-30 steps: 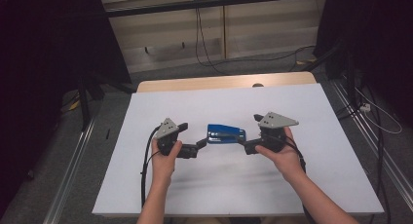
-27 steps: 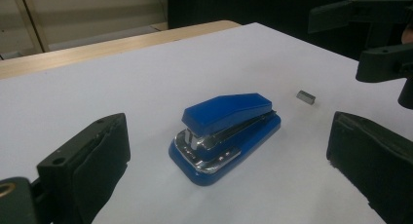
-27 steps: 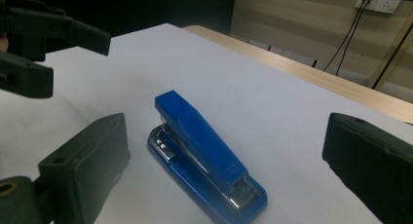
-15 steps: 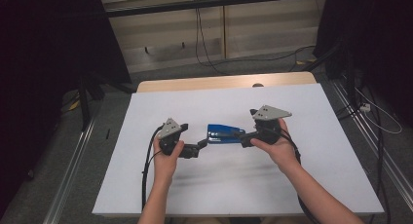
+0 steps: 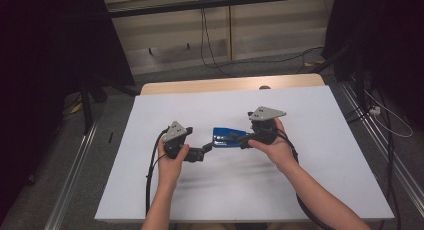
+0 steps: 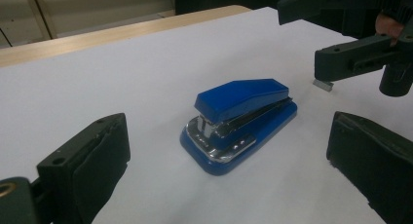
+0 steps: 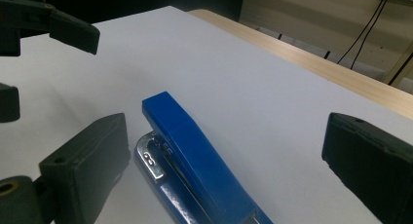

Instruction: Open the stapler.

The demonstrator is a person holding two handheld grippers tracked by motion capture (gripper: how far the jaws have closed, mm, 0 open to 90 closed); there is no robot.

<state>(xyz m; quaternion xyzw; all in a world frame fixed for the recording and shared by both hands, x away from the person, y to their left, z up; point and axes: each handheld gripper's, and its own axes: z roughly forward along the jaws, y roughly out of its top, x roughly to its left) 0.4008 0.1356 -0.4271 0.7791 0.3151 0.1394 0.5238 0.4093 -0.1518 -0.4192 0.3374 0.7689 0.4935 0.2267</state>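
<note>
Black rubber pads face each other across a wide gap on both tools: the right gripper point(image 5: 243, 140) is held open with the back half of the blue stapler point(image 5: 228, 138) lying between its jaws but touched by neither, and the left gripper point(image 5: 204, 151) is likewise open, its jaws aimed at the stapler's metal nose from just short of it. A slip is judged the main risk. The smooth plastic lid slopes, so a squeeze placed high on it could push the stapler forward out of the jaws or press the lid down and fire a staple. A small staple strip point(image 6: 323, 84) is seen on the white table point(image 5: 320, 180) beyond the stapler, beneath the right gripper's jaws.
</note>
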